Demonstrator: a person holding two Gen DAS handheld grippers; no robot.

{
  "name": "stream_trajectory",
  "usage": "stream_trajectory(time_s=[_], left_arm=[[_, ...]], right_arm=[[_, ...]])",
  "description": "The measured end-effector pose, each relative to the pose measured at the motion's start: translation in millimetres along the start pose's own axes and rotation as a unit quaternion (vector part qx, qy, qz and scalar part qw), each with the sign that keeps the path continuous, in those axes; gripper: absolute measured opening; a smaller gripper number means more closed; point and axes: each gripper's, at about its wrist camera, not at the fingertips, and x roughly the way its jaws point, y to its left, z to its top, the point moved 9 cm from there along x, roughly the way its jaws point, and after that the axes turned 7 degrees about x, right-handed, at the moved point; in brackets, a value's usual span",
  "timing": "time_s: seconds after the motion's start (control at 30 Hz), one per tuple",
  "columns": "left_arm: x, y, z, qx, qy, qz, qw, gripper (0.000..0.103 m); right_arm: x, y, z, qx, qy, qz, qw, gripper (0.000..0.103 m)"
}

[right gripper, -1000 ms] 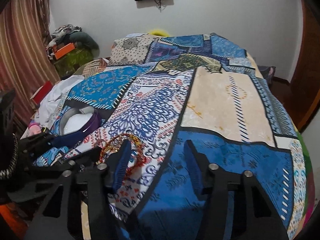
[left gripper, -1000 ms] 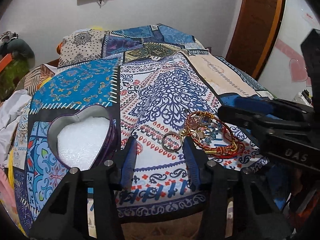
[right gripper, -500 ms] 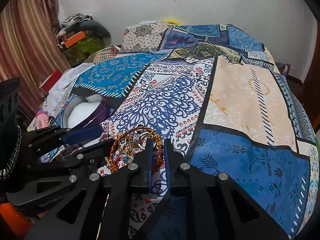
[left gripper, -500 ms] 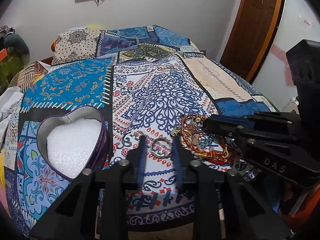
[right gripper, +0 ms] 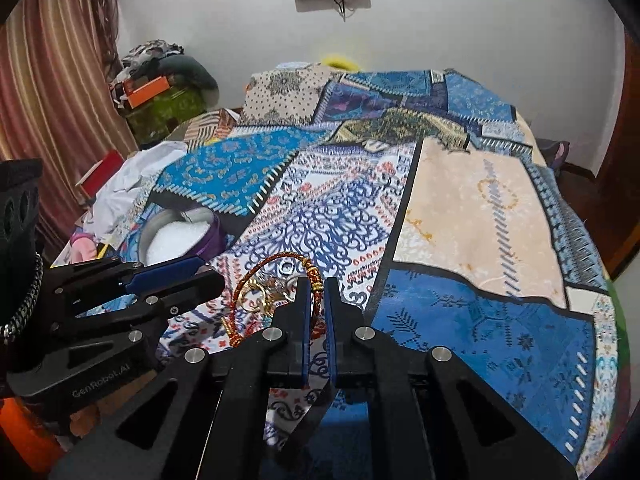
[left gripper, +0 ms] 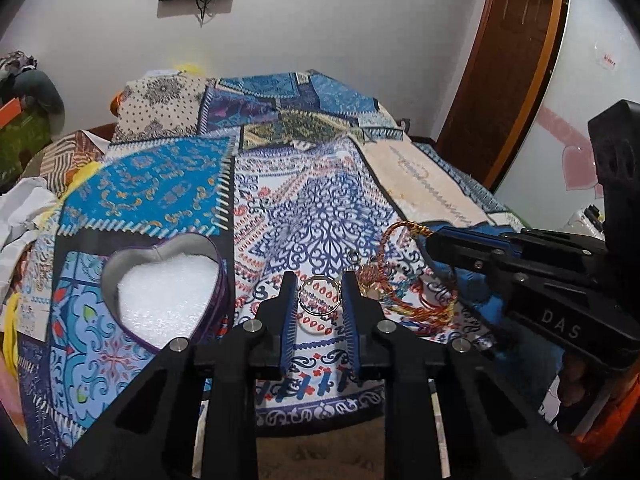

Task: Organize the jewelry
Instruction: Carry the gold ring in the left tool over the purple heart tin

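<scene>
the left gripper (left gripper: 320,296) pinches a thin ring (left gripper: 319,294); the right gripper (right gripper: 316,300) pinches the red bracelet (right gripper: 276,258). the tangled pile between them may drag along, or the ring may slip before reaching the heart box (left gripper: 120,264).

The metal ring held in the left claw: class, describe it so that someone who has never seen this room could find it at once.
Start at the patchwork bedspread and find the heart-shaped tin lined with white foam. To its right, the left claw grips a plain silver ring between its blue pads. Unlike the red-and-gold braided bangles tangled beside it, this ring is thin, bare metal.
</scene>
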Motion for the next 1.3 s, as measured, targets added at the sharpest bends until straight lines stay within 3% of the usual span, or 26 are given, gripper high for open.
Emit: stream_trajectory(time_s=[0.47, 0.83, 1.03, 1.3], left_arm=[[-67, 24, 25, -0.013, -0.069, 0.028, 0.9972, 0.021], [-108, 60, 35, -0.020, -0.109, 0.065, 0.9916, 0.021], [-116, 88, 34, -0.031, -0.116, 0.090, 0.9887, 0.021], [-107, 119, 25, -0.047, -0.105, 0.107, 0.9876, 0.021]], right_arm=[[-45, 30, 29, -0.013, -0.063, -0.010, 0.998, 0.006], [-53, 80, 55, -0.039, -0.103, 0.010, 0.994, 0.006], [-35, 102, 61, -0.051, -0.100, 0.025, 0.993, 0.006], [8, 117, 61, -0.051, -0.063, 0.037, 0.996, 0.006]])
